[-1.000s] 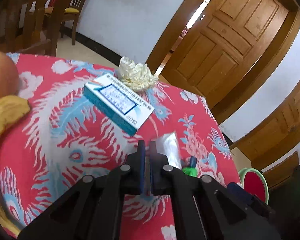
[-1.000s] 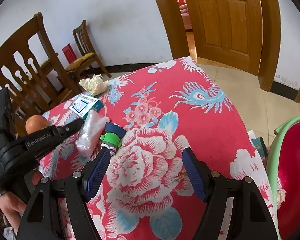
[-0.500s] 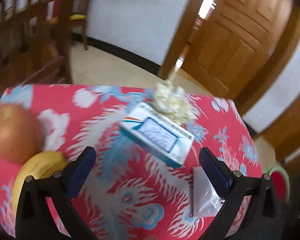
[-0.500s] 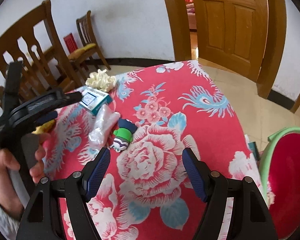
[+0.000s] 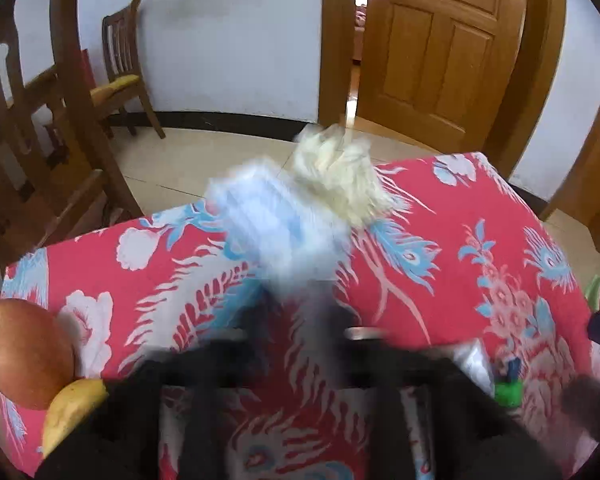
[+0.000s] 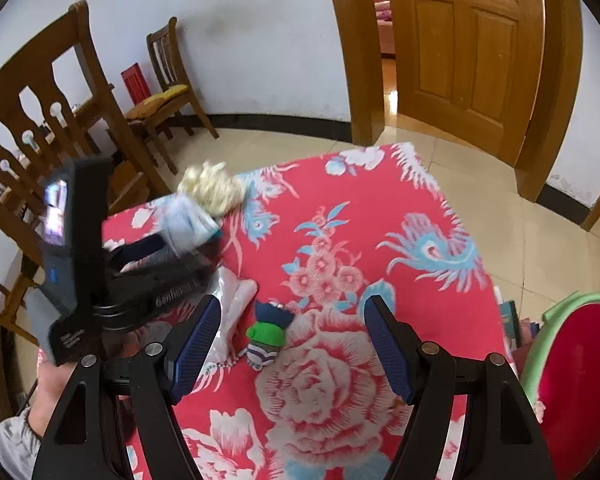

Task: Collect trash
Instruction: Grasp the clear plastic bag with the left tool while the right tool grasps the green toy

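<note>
Currently the collection is at an early stage: every piece of trash in view is on or just over the table (image 6: 400,216), and none is seen going into the bin.

1. Left gripper (image 5: 300,312): its fingers are drawn together. Both views blur it. The blue-and-white box (image 5: 276,224) sits right at its tips at the far left part of the cloth. It is also smeared, and whether an edge of it is pinched cannot be told.
2. Right gripper (image 6: 292,344): its fingers stand wide apart with nothing between them. It hovers over the near middle of the cloth.
3. Crumpled tissue (image 5: 336,176): it lies at the far edge, touching or just behind the box. It is not yet collected.
4. Clear plastic wrapper (image 6: 230,312): it lies just ahead of the right gripper's left finger. It is not yet collected.
5. Small green-and-blue toy (image 6: 268,332): it lies beside the wrapper. Judged not to be trash.
6. Apple (image 5: 20,356) and banana (image 5: 72,404): they rest at the near left corner. Judged to stay.
7. Bin (image 6: 560,312), green rim and red inside: it stands off the right edge of the table, well apart from the box. Its contents cannot be read.

Remaining work, as judged: secure the box, carry it to the bin, then repeat for the tissue and the wrapper.
</note>
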`<state>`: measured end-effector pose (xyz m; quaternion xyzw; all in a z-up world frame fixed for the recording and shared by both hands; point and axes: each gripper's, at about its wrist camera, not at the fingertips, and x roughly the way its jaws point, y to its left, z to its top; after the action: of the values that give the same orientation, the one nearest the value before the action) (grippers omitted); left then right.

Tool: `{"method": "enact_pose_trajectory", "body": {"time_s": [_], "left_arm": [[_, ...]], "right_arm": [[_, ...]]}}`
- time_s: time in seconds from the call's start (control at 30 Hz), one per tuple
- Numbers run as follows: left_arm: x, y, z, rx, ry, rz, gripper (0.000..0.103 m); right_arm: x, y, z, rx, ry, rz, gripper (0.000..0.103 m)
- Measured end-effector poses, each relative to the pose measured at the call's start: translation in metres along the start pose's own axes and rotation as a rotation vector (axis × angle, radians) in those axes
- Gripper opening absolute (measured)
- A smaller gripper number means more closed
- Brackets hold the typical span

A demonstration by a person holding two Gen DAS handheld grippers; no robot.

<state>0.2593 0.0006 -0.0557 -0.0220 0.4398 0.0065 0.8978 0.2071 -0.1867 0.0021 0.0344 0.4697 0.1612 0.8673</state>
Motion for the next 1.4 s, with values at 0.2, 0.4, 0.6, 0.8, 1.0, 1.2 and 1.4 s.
{"method": "enact_pose_trajectory", "body": {"time_s": [0.2,0.4,0.6,0.8,1.0,1.2,1.4], "left_arm": [[-0.027,0.015,-0.010,-0.031,0.003,-0.066,0.000],[-0.057,0.031,-0.013,-0.041,0.008,-0.110,0.030],[-0.071,0.039,-0.008,-0.089,-0.038,-0.130,0.063],[-0.069,0.035,-0.016,-0.085,-0.023,-0.153,0.063],[-0.063,0.029,-0.023,-0.095,-0.004,-0.168,0.063],[-0.062,0.012,-0.025,-0.076,0.013,-0.186,0.063],[-0.056,-0.026,-0.028,-0.041,0.036,-0.205,0.063]], "right_arm": [[0.016,0.004,-0.006,0.016,0.032,0.003,0.075],[0.018,-0.014,-0.011,0.079,0.033,0.020,0.075],[0.018,-0.010,-0.009,0.064,0.017,0.032,0.076],[0.025,0.005,-0.017,0.029,0.030,0.054,0.046],[0.034,0.008,-0.020,0.027,0.065,0.071,0.040],[0.029,0.022,-0.025,-0.066,0.035,0.028,0.028],[0.002,0.001,-0.031,-0.045,0.001,0.017,0.028]]}}
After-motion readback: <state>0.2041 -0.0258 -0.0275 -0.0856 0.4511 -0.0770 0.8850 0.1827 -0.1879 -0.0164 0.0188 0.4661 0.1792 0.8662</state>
